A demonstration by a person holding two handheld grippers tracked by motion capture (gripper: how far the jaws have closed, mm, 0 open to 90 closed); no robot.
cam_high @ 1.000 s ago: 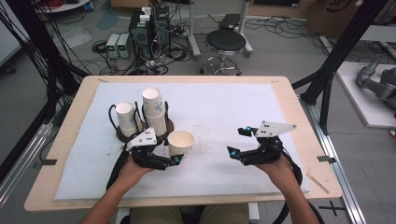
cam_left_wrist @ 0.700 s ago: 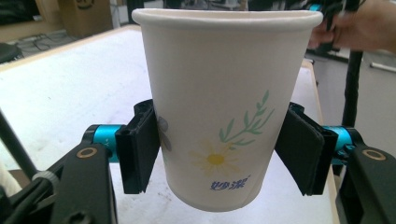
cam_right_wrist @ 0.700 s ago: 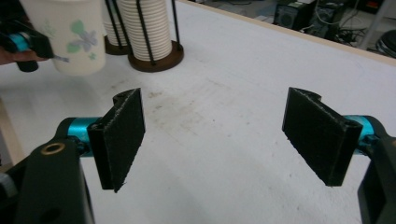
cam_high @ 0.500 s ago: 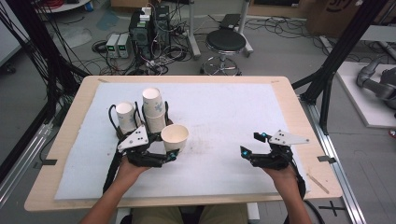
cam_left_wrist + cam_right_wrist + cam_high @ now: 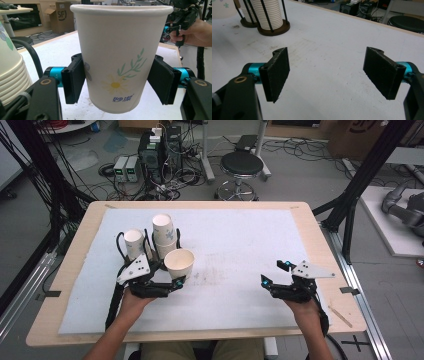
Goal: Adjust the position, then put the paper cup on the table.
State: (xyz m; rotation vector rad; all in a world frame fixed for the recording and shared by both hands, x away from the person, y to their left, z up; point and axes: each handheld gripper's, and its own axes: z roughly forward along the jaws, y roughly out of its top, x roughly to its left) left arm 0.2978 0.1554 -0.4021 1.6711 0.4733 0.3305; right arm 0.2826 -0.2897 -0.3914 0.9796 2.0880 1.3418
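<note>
**Paper cup held by its lower wall, second gripper waiting**

Because it is thin paper, the cup (image 5: 120, 57) should be very light and easy to crush, its smooth wall likely a little slippery; low on the tapering body, where the base stiffens it, looks the safest hold. That is where the left gripper (image 5: 172, 281) has it, pads against both sides, lifted off the white mat (image 5: 240, 245). Across the table the right gripper (image 5: 275, 274) hovers low with jaws spread wide and nothing between them. Farther back, two stacks of cups (image 5: 164, 236) stand in wire holders.
</note>
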